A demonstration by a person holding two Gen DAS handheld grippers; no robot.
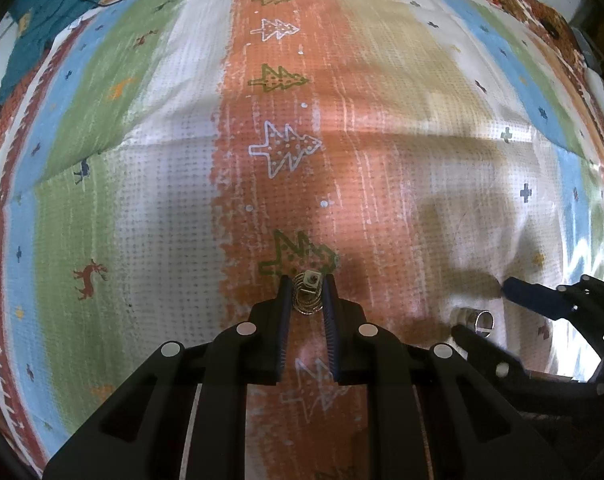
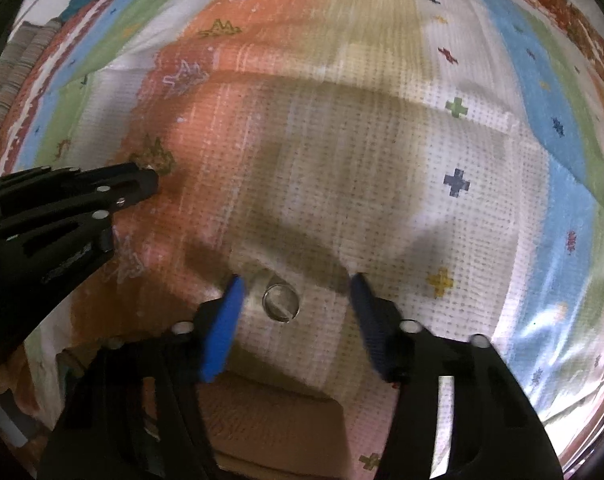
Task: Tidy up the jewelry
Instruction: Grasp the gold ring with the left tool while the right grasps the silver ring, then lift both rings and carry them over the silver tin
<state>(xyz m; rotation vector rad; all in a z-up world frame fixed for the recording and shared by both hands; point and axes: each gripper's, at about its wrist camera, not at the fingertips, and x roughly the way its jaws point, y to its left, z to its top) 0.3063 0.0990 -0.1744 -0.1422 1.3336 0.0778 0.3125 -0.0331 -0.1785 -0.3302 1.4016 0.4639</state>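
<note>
In the left wrist view my left gripper (image 1: 306, 280) is shut on a gold coiled ring (image 1: 307, 294) with a small square top, held just above the orange stripe of the patterned cloth (image 1: 142, 200). My right gripper (image 2: 296, 280) is open, its blue pads on either side of a silver band ring (image 2: 280, 300) that lies on the white part of the cloth (image 2: 381, 160). That silver ring (image 1: 475, 320) and the right gripper (image 1: 485, 312) also show at the right of the left wrist view. The left gripper (image 2: 152, 178) shows at the left of the right wrist view.
The striped cloth with tree, deer and cross motifs covers the whole surface. A teal cloth (image 1: 54, 8) lies at the far left corner. A brown cardboard piece (image 2: 270, 420) sits under the near edge below the right gripper.
</note>
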